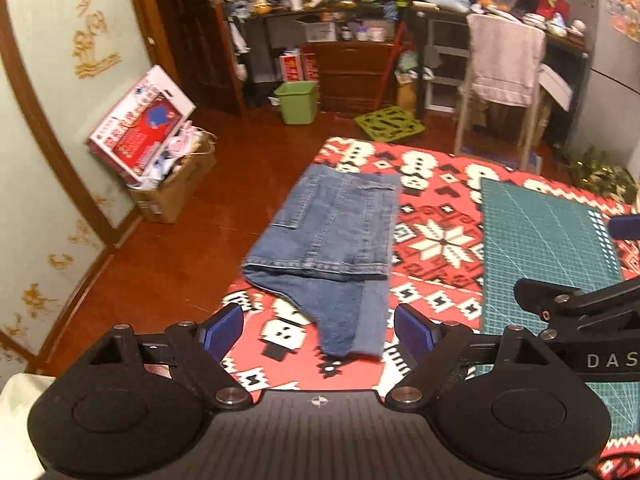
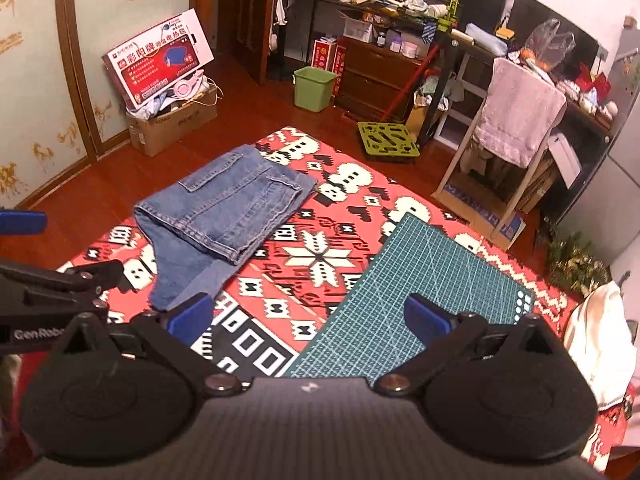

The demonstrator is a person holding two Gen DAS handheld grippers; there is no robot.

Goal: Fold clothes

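Both hand-held grippers are up off the cloth here. The left hand-held gripper [image 1: 318, 330] has its jaws spread wide with nothing between them, and the right hand-held gripper [image 2: 308, 318] is just as wide and just as empty.

The jeans [image 1: 332, 248] lie on the red patterned blanket [image 1: 440, 240], toward its left side, with the green cutting mat [image 2: 420, 280] well apart on the right. They are doubled over: an upper layer with pockets and seams rests flat, and beneath it a narrower tongue of denim [image 1: 352, 320] pokes out toward the camera, reaching almost between the left jaws.

Is this a finished fold just released, or a half-fold waiting for another pass? The scene fits either, so no call on that.

What could go wrong? That protruding tongue is uneven, so a pinch there would likely catch one layer only, and the top layer would slide off and undo the stack. Denim is stiff and heavy; lifted by one corner, it would probably sag and twist rather than fold clean. The left edge of the jeans looks close to the blanket's edge, with bare wooden floor [image 1: 180, 260] beyond, so a drag leftward could pull them off. And the two hand-held grippers sit close together, so any crossing move risks a knock.
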